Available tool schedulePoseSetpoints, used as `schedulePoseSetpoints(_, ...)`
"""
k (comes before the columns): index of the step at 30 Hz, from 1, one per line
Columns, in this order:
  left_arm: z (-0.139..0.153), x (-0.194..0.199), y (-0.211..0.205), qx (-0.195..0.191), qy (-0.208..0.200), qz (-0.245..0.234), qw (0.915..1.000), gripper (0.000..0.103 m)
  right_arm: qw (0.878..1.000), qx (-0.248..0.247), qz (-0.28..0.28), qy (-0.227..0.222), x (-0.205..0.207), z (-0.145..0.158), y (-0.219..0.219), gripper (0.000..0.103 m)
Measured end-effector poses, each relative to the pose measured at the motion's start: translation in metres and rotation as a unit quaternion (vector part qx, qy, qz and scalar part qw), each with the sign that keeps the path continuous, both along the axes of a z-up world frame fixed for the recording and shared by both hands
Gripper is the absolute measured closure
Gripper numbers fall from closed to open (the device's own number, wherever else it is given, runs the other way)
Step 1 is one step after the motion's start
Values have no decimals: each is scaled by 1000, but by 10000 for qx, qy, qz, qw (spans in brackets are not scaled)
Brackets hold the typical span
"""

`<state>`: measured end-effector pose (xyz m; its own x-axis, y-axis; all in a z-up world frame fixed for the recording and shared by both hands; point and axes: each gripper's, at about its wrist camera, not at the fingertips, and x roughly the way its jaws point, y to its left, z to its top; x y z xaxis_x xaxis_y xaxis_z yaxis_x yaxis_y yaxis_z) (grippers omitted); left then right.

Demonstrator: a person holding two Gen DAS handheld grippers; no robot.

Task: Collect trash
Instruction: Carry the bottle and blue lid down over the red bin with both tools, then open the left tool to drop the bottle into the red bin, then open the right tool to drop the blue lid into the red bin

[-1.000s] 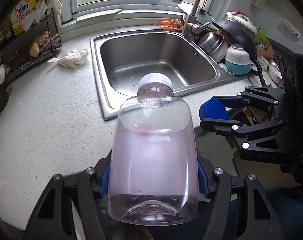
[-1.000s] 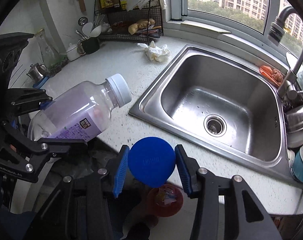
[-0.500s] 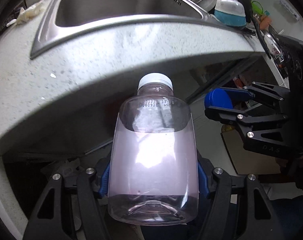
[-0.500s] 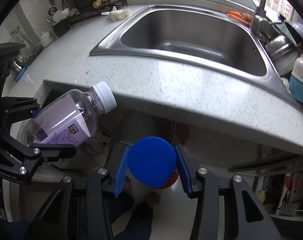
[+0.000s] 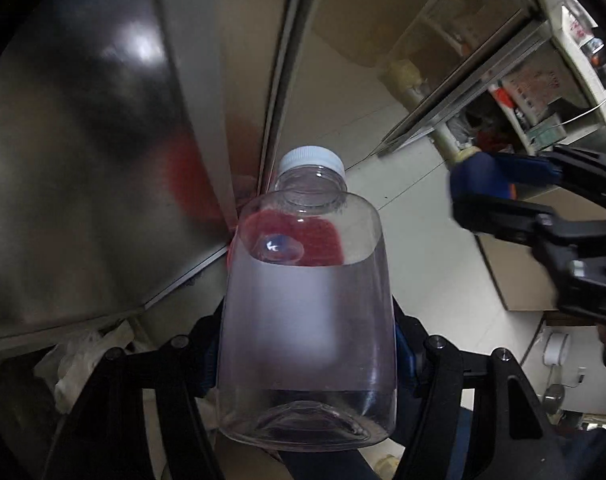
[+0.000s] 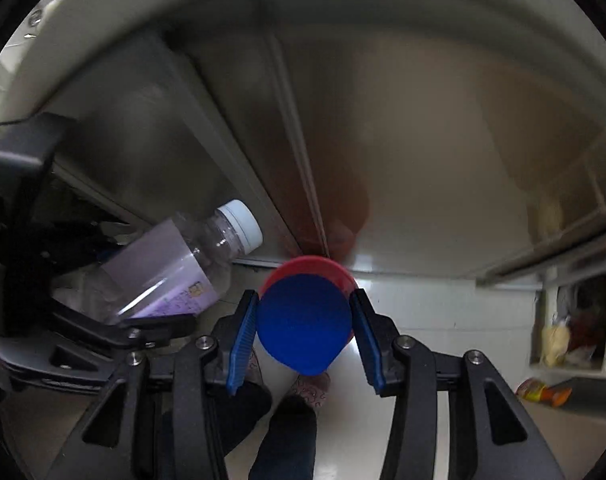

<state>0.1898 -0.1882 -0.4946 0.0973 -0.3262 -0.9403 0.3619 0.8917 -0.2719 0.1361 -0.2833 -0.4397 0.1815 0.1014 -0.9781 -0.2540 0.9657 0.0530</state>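
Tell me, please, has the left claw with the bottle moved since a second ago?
Yes. The left claw, shut on the bottle, has dropped: the sink and countertop it looked down on are gone, and the cabinet door below them fills the view.

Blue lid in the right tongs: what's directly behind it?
A red round bin shows as a rim around the blue lid, standing on the pale floor by the steel cabinet doors. Its inside is covered by the lid.
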Motion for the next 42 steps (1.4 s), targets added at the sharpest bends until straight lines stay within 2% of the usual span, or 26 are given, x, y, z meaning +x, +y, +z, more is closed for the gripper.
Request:
schedulePoseSetpoints(7, -60, 11, -21, 114, 15, -278, 9995, 38, 9996, -93, -265, 38, -6, -41, -12, 59)
schedulePoseSetpoints(11, -71, 18, -29, 286, -53, -390, 9988, 36, 9991, -58, -397, 100, -8, -53, -22, 59)
schedulePoseSetpoints(13, -73, 19, -29, 297, -72, -385, 9988, 17, 9991, -80, -397, 101, -4, -53, -24, 59)
schedulePoseSetpoints(15, -69, 17, -22, 198, -75, -403, 9990, 15, 9991, -97, -397, 96, -7, -54, -29, 59)
schedulePoseSetpoints(16, -68, 17, -23, 191, -78, -415, 9989, 10, 9990, -98, -414, 102, -9, -48, -29, 59)
schedulePoseSetpoints(17, -67, 17, -21, 201, -76, -428, 9989, 0, 9989, -92, -440, 110, -11, -49, -29, 59)
schedulePoseSetpoints(22, -59, 15, -23, 123, -100, -492, 9987, 0, 9987, -87, -479, 171, -17, -50, -33, 59)
schedulePoseSetpoints(27, -52, 12, -18, 136, -107, -343, 9993, 0, 9988, -56, -420, 226, -19, -52, -33, 59)
schedulePoseSetpoints(33, -46, 6, 1, 163, -159, 161, 9996, 0, 9996, -3, -81, 253, -17, -57, -18, 59)
schedulePoseSetpoints(38, -52, 0, 21, 239, -137, 555, 9981, 0, 9992, 17, 231, 340, -12, -80, -11, 59)
schedulePoseSetpoints(42, -53, -5, 35, 286, -95, 804, 9963, 0, 9980, -76, 481, 400, -11, -87, 2, 59)
